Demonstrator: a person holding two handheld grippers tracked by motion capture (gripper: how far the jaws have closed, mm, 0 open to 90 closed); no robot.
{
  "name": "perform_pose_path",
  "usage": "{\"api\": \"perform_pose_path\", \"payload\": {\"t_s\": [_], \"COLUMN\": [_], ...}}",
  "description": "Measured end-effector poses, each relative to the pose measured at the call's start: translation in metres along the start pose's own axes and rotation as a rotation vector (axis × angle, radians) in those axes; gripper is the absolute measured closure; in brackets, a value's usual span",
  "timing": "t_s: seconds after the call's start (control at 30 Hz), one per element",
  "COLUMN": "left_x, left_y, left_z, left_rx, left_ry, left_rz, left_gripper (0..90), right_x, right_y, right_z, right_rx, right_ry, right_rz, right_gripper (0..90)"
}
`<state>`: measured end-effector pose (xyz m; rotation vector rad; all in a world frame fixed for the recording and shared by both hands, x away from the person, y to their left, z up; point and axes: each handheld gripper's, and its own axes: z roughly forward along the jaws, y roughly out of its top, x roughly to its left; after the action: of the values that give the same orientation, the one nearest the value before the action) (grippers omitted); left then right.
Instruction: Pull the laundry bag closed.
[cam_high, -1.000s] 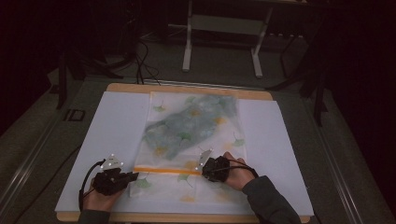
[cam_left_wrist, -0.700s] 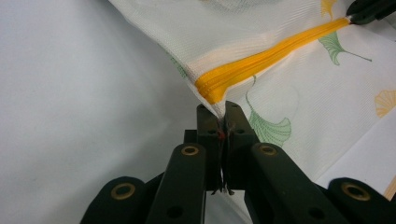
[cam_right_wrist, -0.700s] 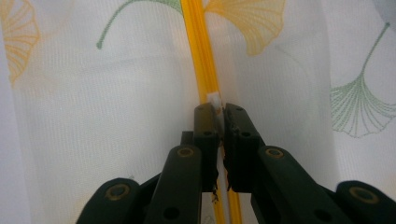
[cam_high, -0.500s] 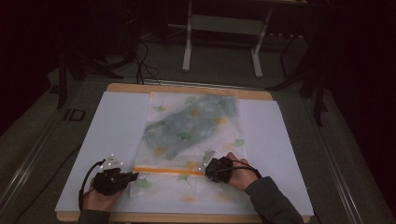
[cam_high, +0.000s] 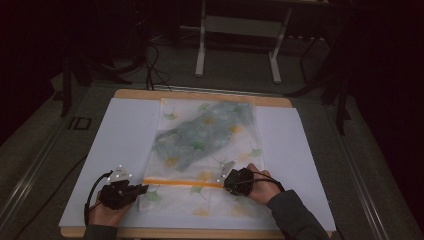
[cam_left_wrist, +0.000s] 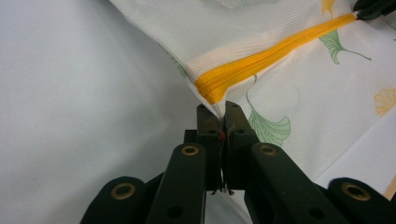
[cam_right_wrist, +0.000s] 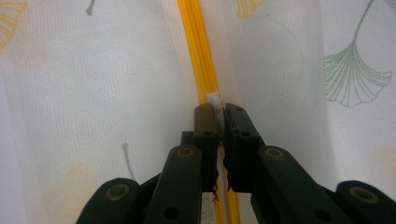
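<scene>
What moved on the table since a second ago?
Almost nothing. The right gripper slid a tiny bit along the orange zipper toward the left gripper, its jaws still pinched on the zipper's white pull. The left gripper stayed clamped on the bag's corner. The bag and the white sheet under it stayed put.

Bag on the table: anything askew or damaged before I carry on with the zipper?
Nothing stands out. The bag lies flat on the white sheet, its zipper straight and intact. The left gripper pinches the bag's edge; the right gripper pinches the zipper pull.
</scene>
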<state>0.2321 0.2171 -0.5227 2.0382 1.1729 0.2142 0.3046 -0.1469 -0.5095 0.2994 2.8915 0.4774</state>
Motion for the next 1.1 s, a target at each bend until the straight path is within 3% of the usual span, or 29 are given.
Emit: {"api": "perform_pose_path", "payload": {"t_s": [1.1], "left_x": [0.000], "left_y": [0.000], "left_z": [0.000], "left_rx": [0.001], "left_ry": [-0.002], "left_rz": [0.003], "left_gripper": [87.8], "right_x": [-0.007], "right_y": [-0.023], "right_z": [-0.008], "right_rx": [0.017], "right_ry": [-0.008], "right_rz": [0.033], "right_gripper": [84.7]}}
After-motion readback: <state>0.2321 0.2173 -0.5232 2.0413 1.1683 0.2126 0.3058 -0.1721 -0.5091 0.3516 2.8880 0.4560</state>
